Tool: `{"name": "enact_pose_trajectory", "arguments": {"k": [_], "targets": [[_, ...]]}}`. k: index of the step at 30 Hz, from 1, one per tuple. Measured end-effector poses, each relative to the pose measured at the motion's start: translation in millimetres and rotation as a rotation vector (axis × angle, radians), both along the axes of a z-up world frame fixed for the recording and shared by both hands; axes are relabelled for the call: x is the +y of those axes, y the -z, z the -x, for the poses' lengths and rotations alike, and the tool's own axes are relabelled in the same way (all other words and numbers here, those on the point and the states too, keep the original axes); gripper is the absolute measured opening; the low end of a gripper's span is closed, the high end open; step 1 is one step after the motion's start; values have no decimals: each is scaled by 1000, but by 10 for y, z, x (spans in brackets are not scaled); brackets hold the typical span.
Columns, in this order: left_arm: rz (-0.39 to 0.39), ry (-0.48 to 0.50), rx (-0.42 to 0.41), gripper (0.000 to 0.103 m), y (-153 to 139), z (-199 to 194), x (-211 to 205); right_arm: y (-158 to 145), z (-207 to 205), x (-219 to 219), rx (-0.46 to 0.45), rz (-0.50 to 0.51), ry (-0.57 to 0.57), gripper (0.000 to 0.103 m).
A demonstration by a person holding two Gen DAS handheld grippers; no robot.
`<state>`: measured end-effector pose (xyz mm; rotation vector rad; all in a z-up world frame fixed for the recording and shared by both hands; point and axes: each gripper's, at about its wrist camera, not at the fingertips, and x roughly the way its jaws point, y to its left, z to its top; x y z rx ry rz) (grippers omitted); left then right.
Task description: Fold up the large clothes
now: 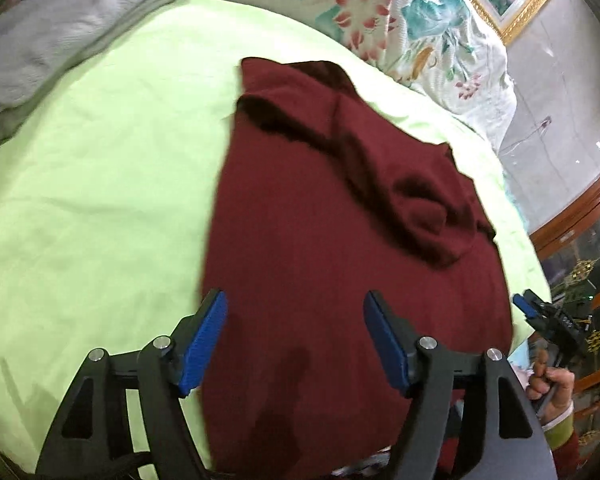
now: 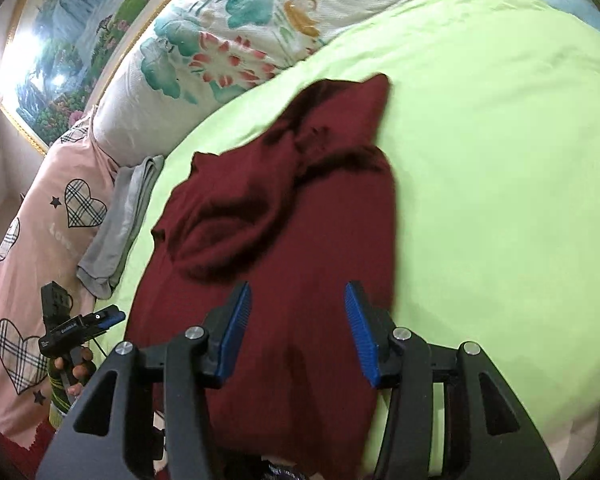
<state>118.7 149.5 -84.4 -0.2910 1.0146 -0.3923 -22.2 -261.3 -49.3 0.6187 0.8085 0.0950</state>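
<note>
Both tools (image 1: 294, 340) (image 2: 298, 332) hang open over the maroon garment (image 1: 320, 220).

Black left gripper (image 1: 295, 336), blue ribbed pads (image 1: 204, 336), silver screws. At three o'clock, the right hand (image 1: 550, 384) wears a green-and-red cuff (image 1: 560, 432).

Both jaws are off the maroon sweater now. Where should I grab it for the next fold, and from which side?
Probably take the maroon sweater at its far end, where a sleeve lies bunched across the body: those raised folds give an edge to pinch, whereas the near part lies flat on the green sheet. Come from above, one gripper per side edge.
</note>
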Motion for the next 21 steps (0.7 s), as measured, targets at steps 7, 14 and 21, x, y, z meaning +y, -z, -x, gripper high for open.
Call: {"name": "enact_pose_trajectory", "arguments": {"k": [7, 14, 21], "targets": [[-67, -35, 47, 75, 201, 281, 273, 222, 532, -7, 35, -14, -79, 54], [-47, 52, 96, 79, 332, 506, 235, 403, 695, 77, 21, -47, -173, 54], [-20, 182, 56, 76, 340, 654, 50, 655, 604, 251, 13, -215, -333, 55]]}}
